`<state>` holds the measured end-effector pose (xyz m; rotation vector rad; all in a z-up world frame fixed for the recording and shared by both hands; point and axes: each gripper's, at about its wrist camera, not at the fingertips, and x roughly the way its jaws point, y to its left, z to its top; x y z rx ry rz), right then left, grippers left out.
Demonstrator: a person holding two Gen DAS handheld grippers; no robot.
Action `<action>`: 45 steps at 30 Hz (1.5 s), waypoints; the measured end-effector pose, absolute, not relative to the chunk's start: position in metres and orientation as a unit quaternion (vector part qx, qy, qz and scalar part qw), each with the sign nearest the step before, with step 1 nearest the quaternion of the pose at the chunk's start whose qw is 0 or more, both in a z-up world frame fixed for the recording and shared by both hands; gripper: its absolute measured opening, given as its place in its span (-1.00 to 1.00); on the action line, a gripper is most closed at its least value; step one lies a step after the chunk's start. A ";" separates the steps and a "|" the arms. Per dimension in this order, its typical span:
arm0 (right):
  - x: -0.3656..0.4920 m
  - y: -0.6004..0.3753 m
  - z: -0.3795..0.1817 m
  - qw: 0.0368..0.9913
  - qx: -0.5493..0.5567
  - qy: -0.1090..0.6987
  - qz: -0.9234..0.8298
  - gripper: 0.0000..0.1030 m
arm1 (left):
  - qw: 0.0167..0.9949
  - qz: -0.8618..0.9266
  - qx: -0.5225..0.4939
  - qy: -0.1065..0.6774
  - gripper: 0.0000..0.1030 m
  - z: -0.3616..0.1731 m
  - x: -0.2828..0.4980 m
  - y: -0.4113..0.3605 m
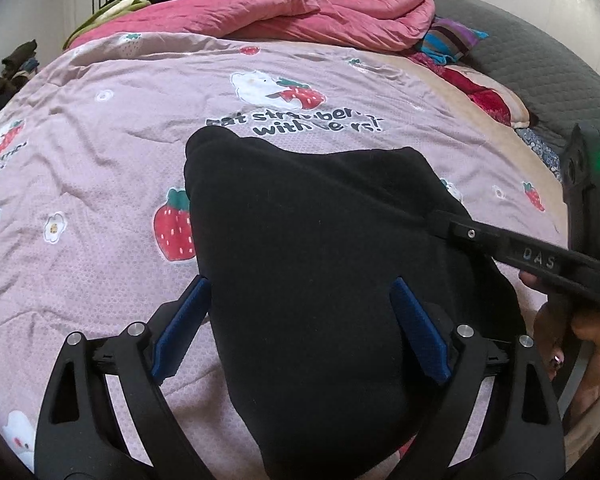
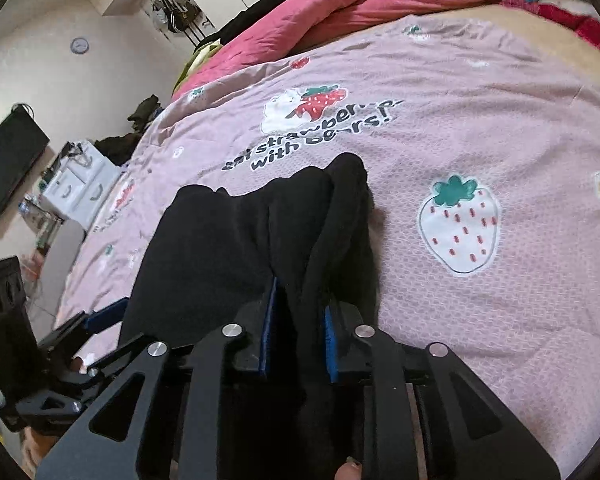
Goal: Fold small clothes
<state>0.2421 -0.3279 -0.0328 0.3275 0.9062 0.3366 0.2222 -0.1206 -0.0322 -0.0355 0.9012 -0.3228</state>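
Observation:
A small black garment [image 1: 316, 248] lies on the pink strawberry bedsheet [image 1: 100, 152]. My left gripper [image 1: 300, 328] is open, its blue pads [image 1: 184, 328] standing on either side of the near part of the garment. My right gripper [image 2: 298, 332] is shut on a bunched fold of the black garment [image 2: 228, 240], with cloth running between its blue pads [image 2: 269, 328]. In the left wrist view the right gripper's finger [image 1: 500, 244] reaches onto the garment's right edge. The left gripper [image 2: 96, 320] shows at the lower left of the right wrist view.
A rolled pink quilt [image 1: 300, 16] lies across the far side of the bed, with striped and red cloth [image 1: 460, 52] at the far right beside a grey headboard [image 1: 540, 52]. Left of the bed are a white drawer unit [image 2: 80, 188] and a dark screen [image 2: 8, 160].

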 end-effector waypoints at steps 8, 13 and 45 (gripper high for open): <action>0.209 -0.329 -0.013 0.901 0.115 0.399 0.125 -0.19 | 0.887 -0.158 -0.018 0.433 0.64 -0.032 0.212 -0.118; 0.183 -0.330 -0.004 0.911 0.099 0.380 0.123 0.06 | 0.886 -0.162 -0.020 0.434 0.64 -0.028 0.205 -0.117; 0.045 -0.314 0.034 0.958 0.071 0.262 0.088 0.92 | 0.923 -0.161 -0.016 0.348 0.82 0.012 0.088 -0.077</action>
